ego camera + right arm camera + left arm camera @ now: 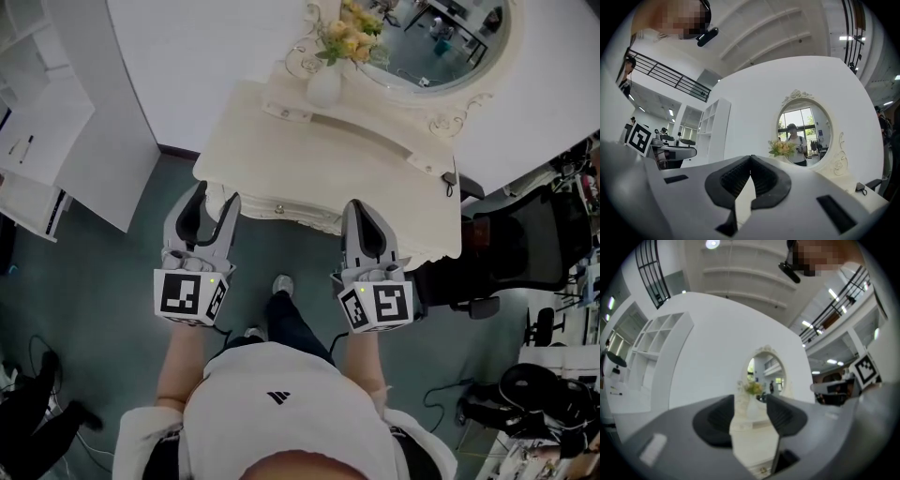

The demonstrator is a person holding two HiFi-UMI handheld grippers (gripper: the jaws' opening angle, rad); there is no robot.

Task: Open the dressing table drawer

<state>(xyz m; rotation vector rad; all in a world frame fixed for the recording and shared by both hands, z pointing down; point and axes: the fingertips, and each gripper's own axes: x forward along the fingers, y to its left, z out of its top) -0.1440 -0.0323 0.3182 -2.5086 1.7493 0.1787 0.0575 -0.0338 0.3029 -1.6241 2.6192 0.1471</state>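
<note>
White T-shirt [246, 405], dark trousers [287, 321]

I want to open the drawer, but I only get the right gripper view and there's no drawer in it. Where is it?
Observer: The head view shows a small knob on the front of the dressing table, to the left of your right gripper.
Operator: Is my other gripper touching it?
Observer: No. The left gripper is by the table's left corner, so the knob sits between your two grippers, apart from both.
Operator: Is that one open?
Observer: Yes. Its own view shows the jaws apart and holding nothing. The vase shows far behind the gap.
</note>
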